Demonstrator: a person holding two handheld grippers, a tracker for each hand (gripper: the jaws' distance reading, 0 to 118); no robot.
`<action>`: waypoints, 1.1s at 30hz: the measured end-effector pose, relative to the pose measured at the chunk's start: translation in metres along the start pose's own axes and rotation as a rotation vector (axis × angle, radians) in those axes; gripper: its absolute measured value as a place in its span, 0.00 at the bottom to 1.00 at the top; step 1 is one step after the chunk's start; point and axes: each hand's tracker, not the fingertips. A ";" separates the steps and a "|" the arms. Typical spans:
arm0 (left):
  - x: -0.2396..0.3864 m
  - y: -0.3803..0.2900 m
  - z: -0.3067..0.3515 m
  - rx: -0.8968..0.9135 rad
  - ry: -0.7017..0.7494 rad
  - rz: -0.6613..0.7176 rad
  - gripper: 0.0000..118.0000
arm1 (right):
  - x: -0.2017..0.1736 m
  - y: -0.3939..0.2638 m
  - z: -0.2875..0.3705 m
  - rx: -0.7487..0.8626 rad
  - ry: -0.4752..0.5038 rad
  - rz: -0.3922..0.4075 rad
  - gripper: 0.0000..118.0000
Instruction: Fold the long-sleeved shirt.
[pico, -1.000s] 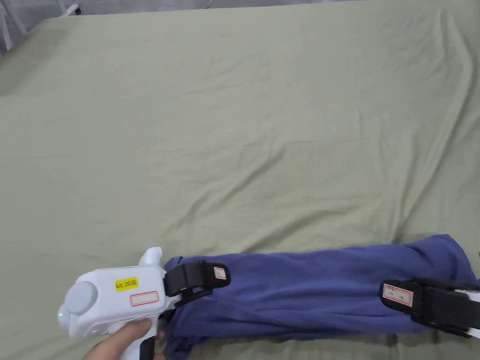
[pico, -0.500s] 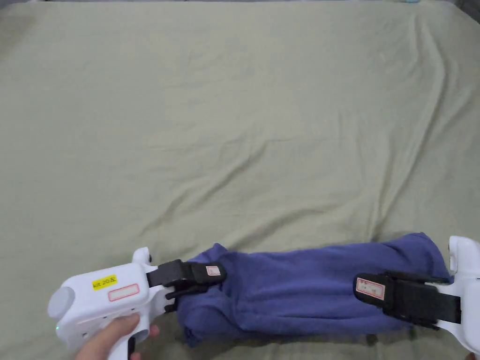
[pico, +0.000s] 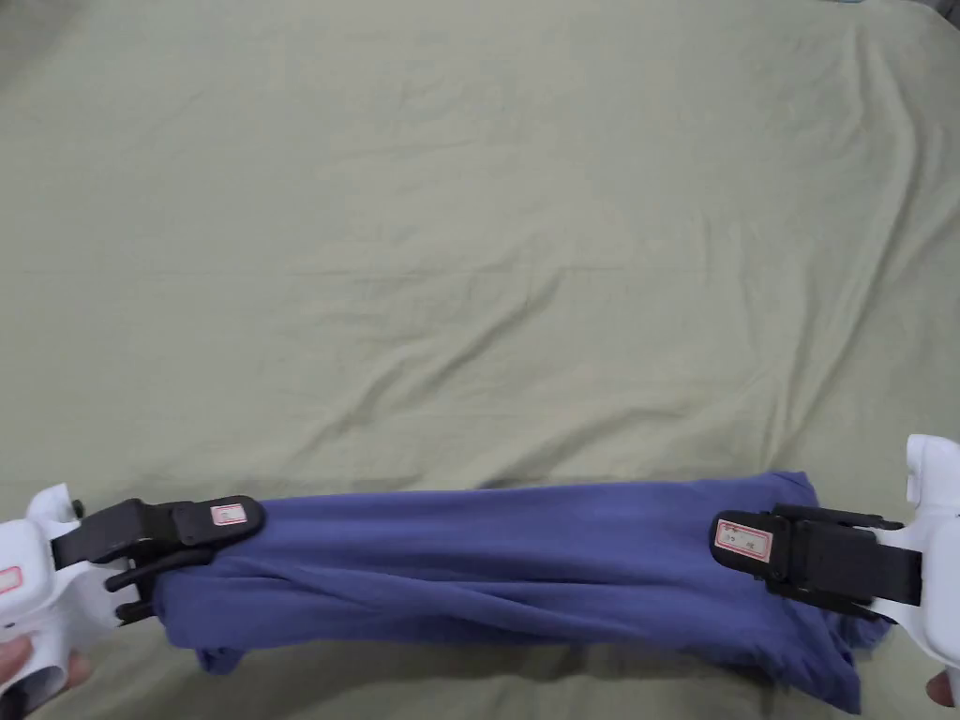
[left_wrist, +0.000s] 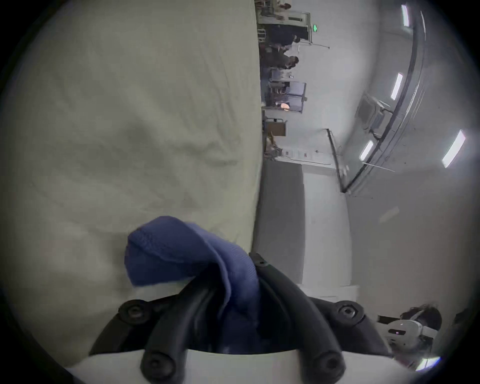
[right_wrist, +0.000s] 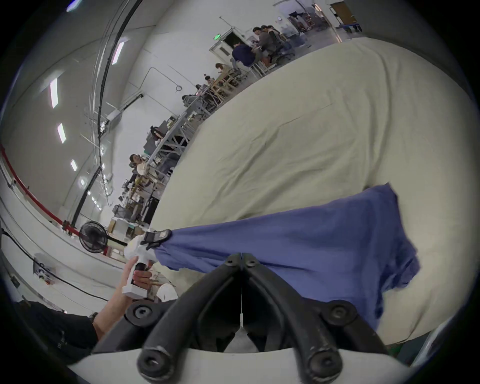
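1. The long-sleeved shirt, blue and gathered into a long narrow band, stretches from side to side across the near part of a surface covered by a pale green sheet; whether a bed or a desk lies under the sheet I cannot tell.
2. The left gripper holds the shirt's left end. In the left gripper view its jaws are narrow, with blue cloth bunched between them and a fold of it rising past the tips.
3. The right gripper sits over the shirt's right end in the head view. In the right gripper view its jaws meet at the tips, at the shirt's edge; whether cloth is pinched between them I cannot tell.
4. Between the two grippers the cloth runs nearly straight, with long creases along its length. In the right gripper view it appears to hang clear of the sheet near the left end.
5. At the right end a loose corner of the shirt hangs lower, toward the near edge.
6. The hand holding the left gripper appears in the right gripper view, with a dark sleeve lower down.
7. In that same view, a black fan stands on the floor beyond the left gripper, and people sit at workbenches far behind.
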 end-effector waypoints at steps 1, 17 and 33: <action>0.011 -0.006 0.008 0.016 0.027 -0.005 0.05 | -0.008 0.000 -0.003 -0.010 -0.024 0.023 0.00; 0.156 -0.099 -0.095 0.099 0.502 -0.442 0.05 | -0.033 -0.028 0.022 -0.064 -0.089 0.103 0.00; 0.158 -0.196 -0.295 -0.131 0.311 -0.406 1.00 | 0.003 -0.046 0.103 -0.006 -0.126 0.070 0.00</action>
